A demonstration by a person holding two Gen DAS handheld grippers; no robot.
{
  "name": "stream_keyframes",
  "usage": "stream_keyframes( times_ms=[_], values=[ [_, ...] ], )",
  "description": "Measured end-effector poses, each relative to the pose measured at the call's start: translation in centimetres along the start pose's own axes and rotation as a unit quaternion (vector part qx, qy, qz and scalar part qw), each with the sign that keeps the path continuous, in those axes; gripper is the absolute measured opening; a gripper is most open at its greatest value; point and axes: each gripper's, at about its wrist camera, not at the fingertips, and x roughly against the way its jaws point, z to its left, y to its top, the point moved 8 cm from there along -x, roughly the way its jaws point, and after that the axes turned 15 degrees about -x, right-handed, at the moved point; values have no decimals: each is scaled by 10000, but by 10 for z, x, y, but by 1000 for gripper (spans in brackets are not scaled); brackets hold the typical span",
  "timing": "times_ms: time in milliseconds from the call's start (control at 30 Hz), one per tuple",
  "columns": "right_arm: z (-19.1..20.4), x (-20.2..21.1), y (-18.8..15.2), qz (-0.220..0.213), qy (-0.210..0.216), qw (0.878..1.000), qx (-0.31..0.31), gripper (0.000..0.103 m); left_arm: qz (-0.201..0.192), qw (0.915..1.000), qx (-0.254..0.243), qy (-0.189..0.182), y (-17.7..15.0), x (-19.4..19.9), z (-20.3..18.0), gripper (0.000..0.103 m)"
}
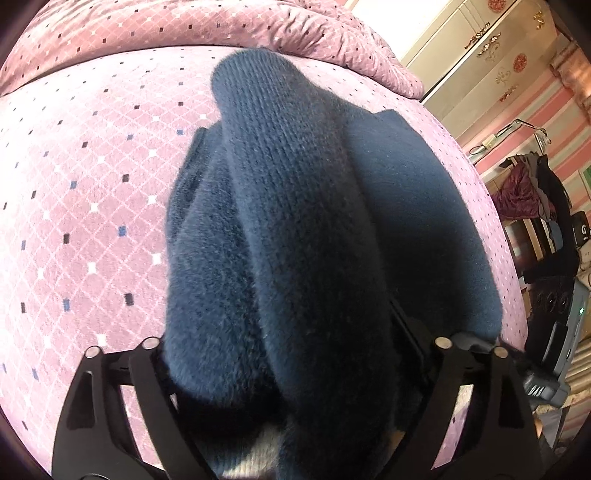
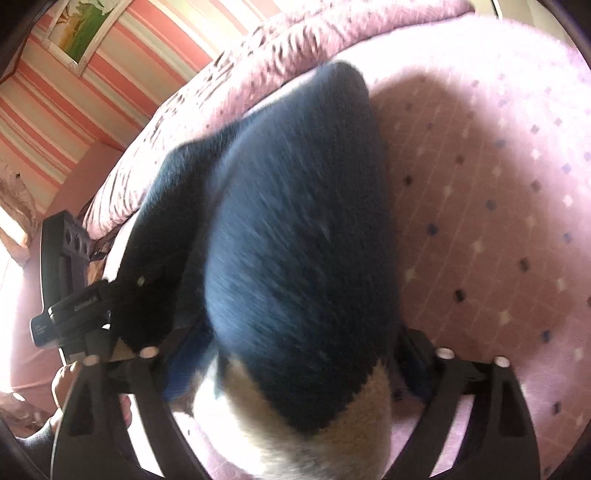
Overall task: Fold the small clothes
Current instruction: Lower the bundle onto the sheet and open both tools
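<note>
A dark blue knitted garment (image 1: 295, 221), fuzzy and with a pale cream band at its near end, lies bunched in a long ridge on a pink quilted bedspread (image 1: 92, 184), roughly in the middle of the bed's open surface and running away towards the rolled pink duvet (image 1: 184, 26) along the far edge. The left gripper (image 1: 295, 354) and the right gripper (image 2: 295, 365) each straddle the near end of the garment, jaws spread wide; the knit passes between the fingers of both, but the pads do not appear to press it. In the right wrist view the cloth is blurred, and the left gripper's body (image 2: 70, 310) shows just beside the garment towards the bed's edge.

The garment looks set down rather than neatly folded: layers overlap unevenly and the top fold stands proud. To do this step well, the claws would best lift clear without snagging the fluffy knit, then take the near cream band at its two corners and bring it squarely over the far end, keeping the side edges aligned. A striped wall (image 2: 74, 110), a framed picture (image 2: 85, 29) and a cabinet (image 1: 480, 55) stand beyond the bed.
</note>
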Motion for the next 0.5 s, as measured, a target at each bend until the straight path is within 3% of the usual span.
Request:
stream_keyframes(
  times_ms=[100,200,300,367,500],
  values=[
    [-5,11,7,-76,-183,9998,-102,99,-4,9999,-98,87,-4,12,2,93],
    [-5,31,14,-327,-420,9986,36,100,-88,9989,-272,361,-6,35,6,100],
    [2,53,23,-690,-771,9942,290,100,-154,9942,-470,956,-5,62,12,100],
    [14,67,28,-1046,-1106,9864,627,100,-237,9878,-493,1456,0,83,16,100],
    [56,72,23,-1583,-1811,9515,1916,100,-206,9726,-623,2230,3,96,12,100]
  ],
)
